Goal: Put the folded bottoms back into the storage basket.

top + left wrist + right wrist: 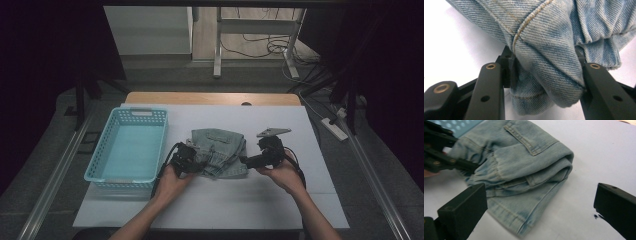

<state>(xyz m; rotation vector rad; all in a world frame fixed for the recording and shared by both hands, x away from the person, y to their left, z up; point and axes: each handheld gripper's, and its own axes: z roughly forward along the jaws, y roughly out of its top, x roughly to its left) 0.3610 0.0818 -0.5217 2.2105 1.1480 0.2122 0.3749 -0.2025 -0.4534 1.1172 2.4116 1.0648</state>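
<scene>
Denim shorts (544,47) bunch between left gripper's (190,159) jaws, ahead of right gripper's (250,161).

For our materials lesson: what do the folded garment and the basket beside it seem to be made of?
The garment looks like faded light-blue denim: a diagonal twill weave, tan topstitched seams and a sewn pocket show, with a matte, washed finish. The basket seems to be moulded plastic: pale turquoise, smooth, with walls pierced by regular rows of holes.

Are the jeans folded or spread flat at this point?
Folded. The jeans lie as a compact bundle with stacked layers showing at the edge, on the white table beside the basket. The left tongs straddle one bunched end.
</scene>
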